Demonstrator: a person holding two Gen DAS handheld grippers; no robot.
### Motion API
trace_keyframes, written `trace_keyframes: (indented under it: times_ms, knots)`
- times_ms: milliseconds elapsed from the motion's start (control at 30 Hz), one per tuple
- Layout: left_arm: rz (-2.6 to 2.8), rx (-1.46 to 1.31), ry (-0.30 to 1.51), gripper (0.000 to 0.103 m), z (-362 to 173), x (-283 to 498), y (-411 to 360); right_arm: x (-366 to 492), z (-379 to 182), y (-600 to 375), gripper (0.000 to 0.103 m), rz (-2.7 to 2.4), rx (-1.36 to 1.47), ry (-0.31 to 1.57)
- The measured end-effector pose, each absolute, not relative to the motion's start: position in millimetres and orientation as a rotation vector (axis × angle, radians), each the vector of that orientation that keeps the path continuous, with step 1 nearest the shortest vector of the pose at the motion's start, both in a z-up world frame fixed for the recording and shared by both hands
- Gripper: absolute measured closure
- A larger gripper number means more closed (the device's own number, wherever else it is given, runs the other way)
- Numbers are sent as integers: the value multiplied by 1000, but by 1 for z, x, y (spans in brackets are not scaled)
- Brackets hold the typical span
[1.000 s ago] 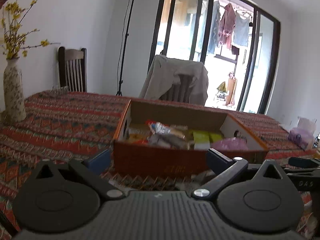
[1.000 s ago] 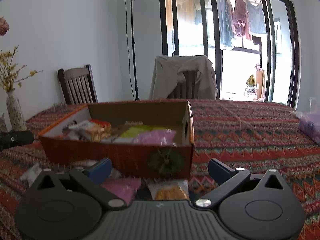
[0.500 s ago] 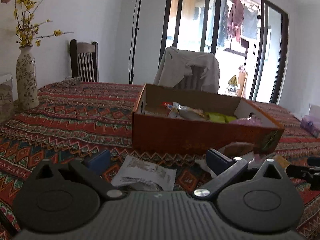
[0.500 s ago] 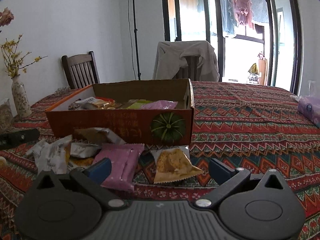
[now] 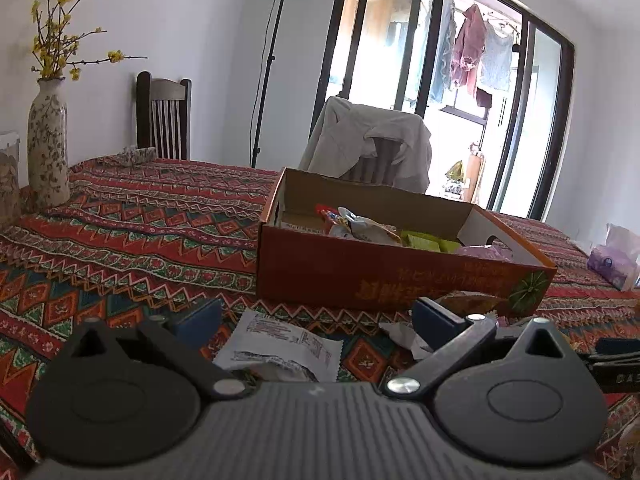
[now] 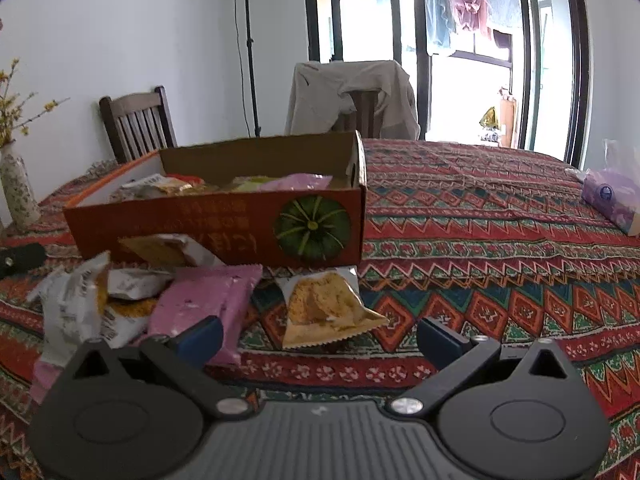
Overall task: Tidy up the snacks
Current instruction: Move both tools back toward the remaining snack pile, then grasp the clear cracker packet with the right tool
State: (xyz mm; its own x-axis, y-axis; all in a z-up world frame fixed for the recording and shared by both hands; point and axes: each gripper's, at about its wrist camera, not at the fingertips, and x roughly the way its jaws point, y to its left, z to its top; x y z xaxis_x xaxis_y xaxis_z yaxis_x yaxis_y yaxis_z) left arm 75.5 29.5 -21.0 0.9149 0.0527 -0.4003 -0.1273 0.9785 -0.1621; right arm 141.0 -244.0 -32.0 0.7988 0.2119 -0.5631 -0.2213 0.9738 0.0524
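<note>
The box (image 6: 224,224) is matt cardboard. The snack packets (image 6: 200,304) are shiny plastic. The tablecloth (image 6: 480,240) is woven cloth.

A red, green and white zigzag-patterned cloth (image 5: 132,220) covers the tabletop, and a tall cream floral-print ceramic vase (image 5: 47,142) of yellow-blossomed twigs (image 5: 56,28) stands on it near the wall. Behind sit a dark slatted wooden chair (image 5: 163,118) and another chair draped with a beige jacket (image 5: 368,140) — a thin black light stand (image 5: 266,64) between them. A purple tissue pack (image 6: 610,200) lies at the far right edge — laundry (image 5: 466,52) hangs beyond the black-framed glass doors (image 5: 508,120).
</note>
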Motion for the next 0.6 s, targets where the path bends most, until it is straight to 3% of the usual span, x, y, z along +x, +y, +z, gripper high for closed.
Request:
trace_keyframes:
  times_ms: [367,567,600]
  knots:
    - [84,-213,418,0,-22,77,34,189,-37,-241,9,192,-97,676]
    - [86,-216,425,0,-23,78,34,201,-41,-236,21,211,-94,692]
    - [85,-216,427,0,-23,78,34,200,-42,-236,27,225,-87,688]
